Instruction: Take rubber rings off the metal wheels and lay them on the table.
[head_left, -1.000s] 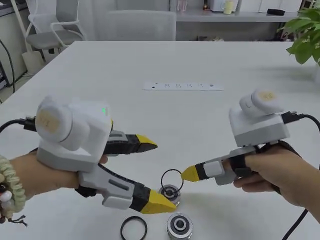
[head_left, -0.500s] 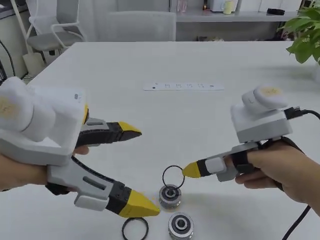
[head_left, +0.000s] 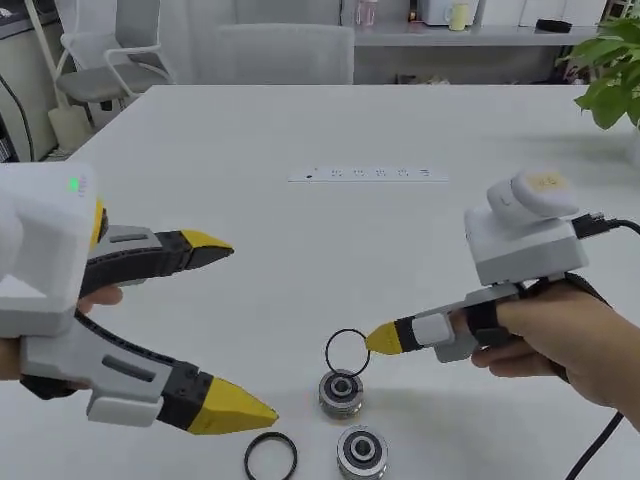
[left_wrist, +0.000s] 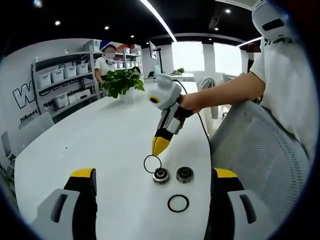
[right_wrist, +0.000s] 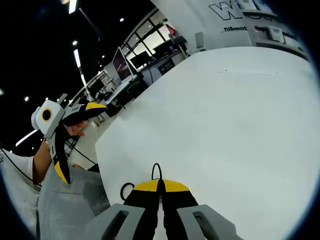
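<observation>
1. The right gripper (head_left: 380, 342) has its yellow tips pressed together on a thin black rubber ring (head_left: 347, 352). The ring stands nearly upright, and its lower edge meets the top of the far wheel (head_left: 341, 390). Whether the ring is clear of that wheel cannot be told.
2. The left gripper (head_left: 220, 327) is held above the table (head_left: 300, 120), left of the wheels. Its jaws are wide apart and grip nothing. A green light (head_left: 73, 184) shows on its housing.
3. The near wheel (head_left: 360, 450) stands just beside the far wheel, towards the table edge. A second ring (head_left: 271, 457) lies flat on the table, just left of the near wheel and apart from it.
4. In the left gripper view, the two wheels stand side by side and the flat ring lies in front of them.
5. A white power strip (head_left: 368, 175) lies further up the table. Any marking on it is too small to read.
6. Writing: the wall sign (right_wrist: 225, 10) shows a large "W" with the rest cut off. The smaller line (right_wrist: 235, 28) beneath appears to begin "Diligent".
7. A potted plant (head_left: 610, 70) stands at the right edge of the table.
</observation>
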